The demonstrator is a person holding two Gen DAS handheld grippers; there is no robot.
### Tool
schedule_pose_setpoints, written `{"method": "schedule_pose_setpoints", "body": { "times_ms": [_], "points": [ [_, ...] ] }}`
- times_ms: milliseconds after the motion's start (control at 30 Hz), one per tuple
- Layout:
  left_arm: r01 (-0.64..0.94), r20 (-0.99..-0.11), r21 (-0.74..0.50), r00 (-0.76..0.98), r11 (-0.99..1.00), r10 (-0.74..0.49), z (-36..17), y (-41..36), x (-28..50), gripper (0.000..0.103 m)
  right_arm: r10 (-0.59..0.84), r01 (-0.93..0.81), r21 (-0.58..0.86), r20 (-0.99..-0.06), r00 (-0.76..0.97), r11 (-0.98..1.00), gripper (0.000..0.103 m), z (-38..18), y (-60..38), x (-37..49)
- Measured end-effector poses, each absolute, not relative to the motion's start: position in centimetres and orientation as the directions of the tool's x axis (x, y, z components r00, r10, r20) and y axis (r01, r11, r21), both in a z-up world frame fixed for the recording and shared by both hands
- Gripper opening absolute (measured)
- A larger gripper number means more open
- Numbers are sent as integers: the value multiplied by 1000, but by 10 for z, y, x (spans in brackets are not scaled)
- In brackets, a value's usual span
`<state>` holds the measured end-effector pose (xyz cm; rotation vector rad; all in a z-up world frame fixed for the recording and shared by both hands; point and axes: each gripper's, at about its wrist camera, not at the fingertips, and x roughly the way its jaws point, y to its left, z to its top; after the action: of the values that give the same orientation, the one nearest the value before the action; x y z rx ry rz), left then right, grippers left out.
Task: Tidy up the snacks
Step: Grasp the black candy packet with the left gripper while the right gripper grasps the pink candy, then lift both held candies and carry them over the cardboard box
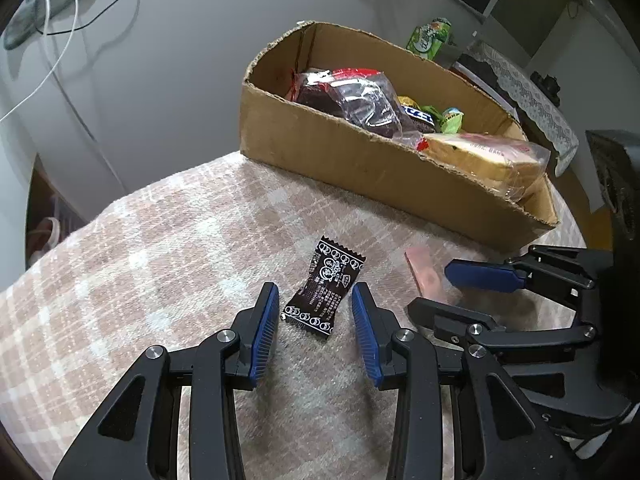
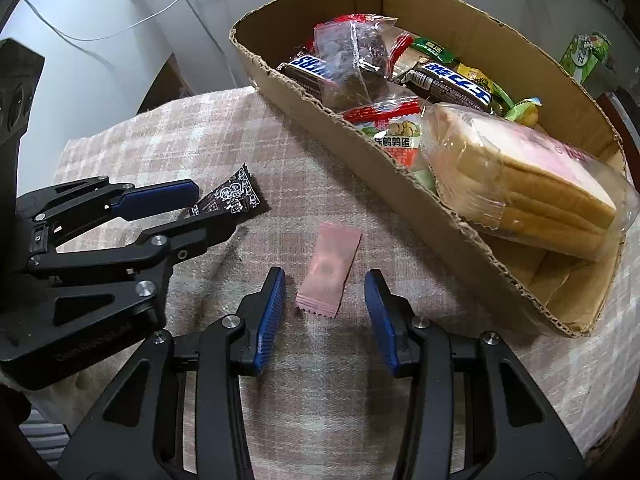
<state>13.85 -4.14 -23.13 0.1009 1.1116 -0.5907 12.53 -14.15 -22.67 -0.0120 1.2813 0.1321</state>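
Observation:
A black snack packet (image 1: 323, 285) with white print lies on the checked cloth; it also shows in the right wrist view (image 2: 231, 199). My left gripper (image 1: 316, 294) is open, its blue pads on either side of the packet's near end. A pink packet (image 2: 329, 271) lies flat on the cloth, also showing in the left wrist view (image 1: 424, 275). My right gripper (image 2: 325, 280) is open, straddling the pink packet's near end. A cardboard box (image 2: 400, 184) behind both holds several snacks: bread slices (image 2: 532, 184), chocolate bars (image 2: 452, 80) and bagged items.
The checked cloth (image 1: 168, 248) covers a round table that drops off at the left and near edges. The two grippers sit close side by side. A green carton (image 2: 585, 55) stands beyond the box. Cables hang on the grey wall (image 1: 160, 60) behind.

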Motion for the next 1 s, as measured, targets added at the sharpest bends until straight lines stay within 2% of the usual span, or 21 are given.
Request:
{"method": "schedule_pose_setpoints", "body": {
  "times_ms": [233,300,400,1000],
  "points": [
    [498,-863,-193,323,845,-387,-233,-48,136,36,71,-121,39,-958,277,992,23,-226,-144,118],
    [496,-864,-173,339,851,-373,-233,-49,136,28,82,-124,49,-957,277,991,23,-225,-147,117],
    [480,-862,-164,356,862,-362,-234,-49,134,21,96,-121,64,-956,276,991,23,-224,-157,116],
    [361,-844,-235,384,903,-373,-217,-17,117,21,161,-178,111,-941,297,978,22,-200,-171,106]
  ]
}}
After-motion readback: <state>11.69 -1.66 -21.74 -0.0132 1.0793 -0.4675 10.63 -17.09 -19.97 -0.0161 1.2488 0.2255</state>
